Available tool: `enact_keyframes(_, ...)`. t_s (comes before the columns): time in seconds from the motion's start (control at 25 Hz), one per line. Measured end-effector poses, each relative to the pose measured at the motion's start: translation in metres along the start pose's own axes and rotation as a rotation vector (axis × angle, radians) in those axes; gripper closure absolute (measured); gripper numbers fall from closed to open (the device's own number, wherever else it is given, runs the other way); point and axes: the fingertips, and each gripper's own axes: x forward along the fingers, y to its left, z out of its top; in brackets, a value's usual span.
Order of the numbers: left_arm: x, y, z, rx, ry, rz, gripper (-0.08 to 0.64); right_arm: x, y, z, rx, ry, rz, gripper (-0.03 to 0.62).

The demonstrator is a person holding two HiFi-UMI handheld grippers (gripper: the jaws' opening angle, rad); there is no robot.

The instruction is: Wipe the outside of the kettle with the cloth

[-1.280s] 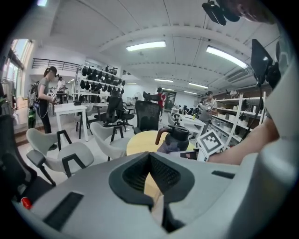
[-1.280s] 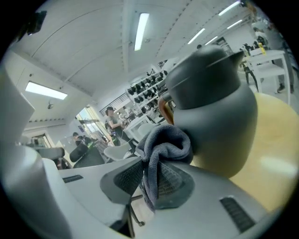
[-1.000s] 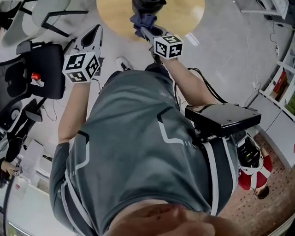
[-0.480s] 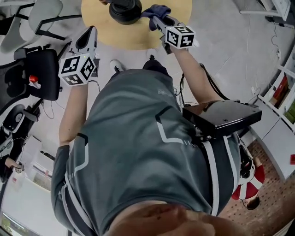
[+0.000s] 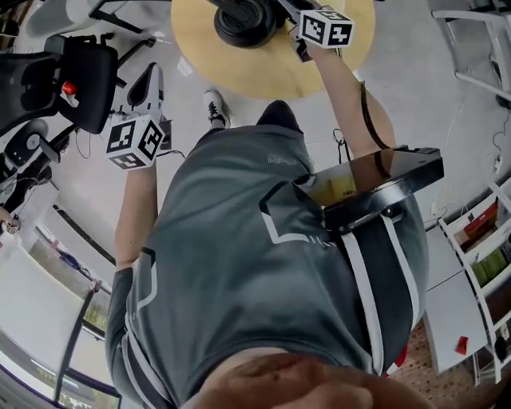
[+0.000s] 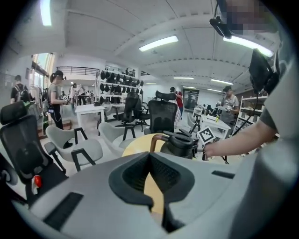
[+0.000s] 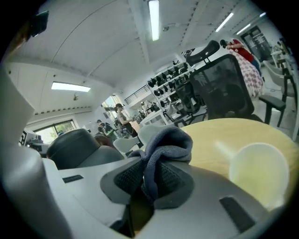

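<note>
The black kettle (image 5: 243, 19) stands on the round wooden table (image 5: 271, 72); in the left gripper view the kettle (image 6: 181, 144) shows a copper-coloured handle. My right gripper (image 5: 295, 9) is just right of the kettle, shut on a blue-grey cloth (image 7: 164, 147) that bunches out of its jaws. In the right gripper view the gripper (image 7: 149, 164) has the kettle's dark rounded body (image 7: 70, 145) close on its left. My left gripper (image 5: 150, 80) hangs off the table to the left; in its own view the gripper (image 6: 150, 158) is shut on nothing and points toward the kettle.
A pale round object (image 7: 258, 173) lies blurred on the table by the right gripper. Black office chairs (image 5: 76, 68) stand left of the table, white shelving (image 5: 479, 264) at the right. People, chairs and desks fill the room behind (image 6: 88, 112).
My right gripper has carried the cloth from the kettle's front round to its right side. The left gripper has dropped back, farther from the table edge. The head camera has shifted.
</note>
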Motion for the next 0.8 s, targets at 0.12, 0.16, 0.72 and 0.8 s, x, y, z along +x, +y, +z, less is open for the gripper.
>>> enact_keyframes(0.12,-0.006,0.004,-0.008,-0.025,0.008,0.038,0.552,0.019,0.009,-0.002,0.009,0.037,0.103,0.515)
enact_keyframes(0.16,-0.007,0.006,-0.011,-0.033,0.010,0.047,0.552,0.024,0.010,-0.003,0.015,0.050,0.120,0.515)
enact_keyframes(0.72,-0.011,0.010,-0.020,-0.054,0.018,-0.018,0.552,0.005,0.015,-0.033,0.202,0.068,0.162,0.515)
enact_keyframes(0.8,-0.005,0.010,-0.017,-0.054,0.023,-0.034,0.552,-0.002,0.011,-0.037,0.223,0.056,0.158,0.515)
